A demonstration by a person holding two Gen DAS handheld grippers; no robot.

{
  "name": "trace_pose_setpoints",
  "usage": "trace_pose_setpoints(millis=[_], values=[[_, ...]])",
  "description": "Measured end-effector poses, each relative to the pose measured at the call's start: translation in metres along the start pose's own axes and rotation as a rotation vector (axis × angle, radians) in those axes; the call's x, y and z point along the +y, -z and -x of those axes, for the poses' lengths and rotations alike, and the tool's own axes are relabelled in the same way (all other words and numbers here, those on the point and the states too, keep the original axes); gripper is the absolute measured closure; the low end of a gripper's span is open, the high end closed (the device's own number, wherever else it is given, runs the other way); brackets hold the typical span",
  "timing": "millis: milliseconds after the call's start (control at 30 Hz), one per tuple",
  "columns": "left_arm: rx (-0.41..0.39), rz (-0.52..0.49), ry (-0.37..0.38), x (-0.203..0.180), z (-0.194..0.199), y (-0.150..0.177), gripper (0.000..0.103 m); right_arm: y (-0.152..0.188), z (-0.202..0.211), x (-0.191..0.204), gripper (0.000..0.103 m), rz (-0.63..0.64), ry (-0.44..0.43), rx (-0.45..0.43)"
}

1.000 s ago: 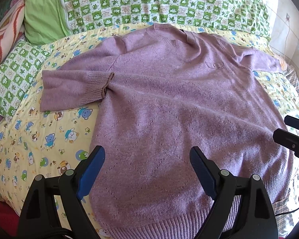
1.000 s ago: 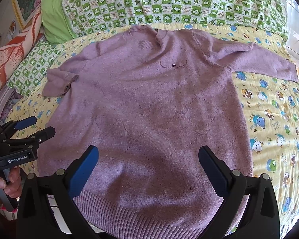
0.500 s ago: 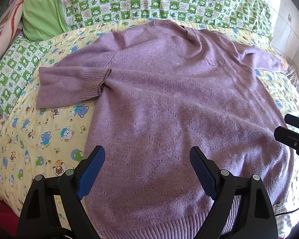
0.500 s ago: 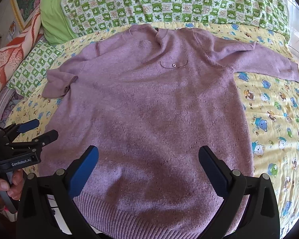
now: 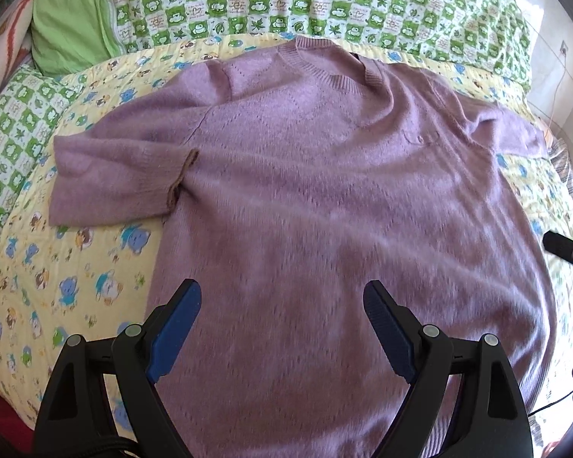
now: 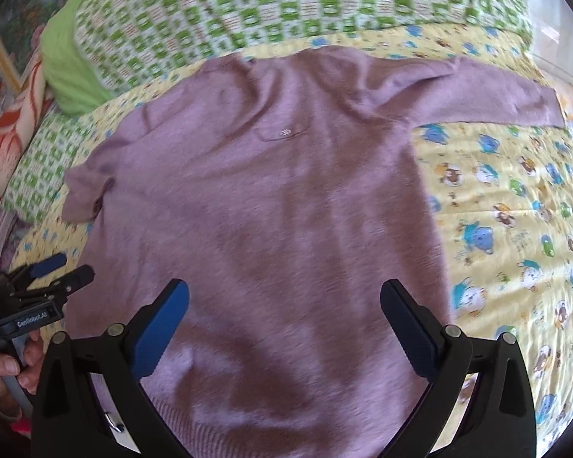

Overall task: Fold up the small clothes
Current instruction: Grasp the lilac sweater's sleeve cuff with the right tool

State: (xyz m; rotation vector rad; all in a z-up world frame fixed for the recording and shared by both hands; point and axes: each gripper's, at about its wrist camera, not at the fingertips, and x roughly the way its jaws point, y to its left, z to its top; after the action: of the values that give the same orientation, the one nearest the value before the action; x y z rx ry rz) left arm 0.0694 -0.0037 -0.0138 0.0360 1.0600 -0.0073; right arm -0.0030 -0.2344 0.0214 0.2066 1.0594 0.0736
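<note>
We saw the mauve knit sweater (image 5: 324,210) lying flat, sleeves spread; left gripper (image 5: 282,328) and right gripper (image 6: 284,328) fingers stood apart, empty.

Bright daylight pours in from two o'clock, washing out the pale wall (image 5: 561,87) there, where a thin cord hangs below a small wall socket (image 5: 564,46). The bed fills the view under a yellow sheet (image 6: 515,229) printed with little cartoon animals, and along twelve o'clock runs a green-and-white checked quilt (image 5: 324,0) with a plain lime-green pillow (image 5: 68,23) tucked at ten o'clock. At nine o'clock sits a matching checked pillow (image 5: 11,137), and past it an orange-and-white patterned blanket (image 6: 7,141) against a framed picture (image 6: 15,30).
</note>
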Motion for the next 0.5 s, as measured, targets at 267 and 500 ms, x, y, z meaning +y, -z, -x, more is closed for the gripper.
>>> trace_pose_setpoints(millis=[267, 500], values=[[-0.007, 0.023, 0.006, -0.003, -0.029, -0.058, 0.015, -0.047, -0.002, -0.112, 0.003, -0.31, 0.052, -0.071], [0.003, 0.03, 0.017, -0.006, -0.063, -0.113, 0.015, -0.099, -0.008, -0.233, 0.018, -0.58, 0.101, -0.183]])
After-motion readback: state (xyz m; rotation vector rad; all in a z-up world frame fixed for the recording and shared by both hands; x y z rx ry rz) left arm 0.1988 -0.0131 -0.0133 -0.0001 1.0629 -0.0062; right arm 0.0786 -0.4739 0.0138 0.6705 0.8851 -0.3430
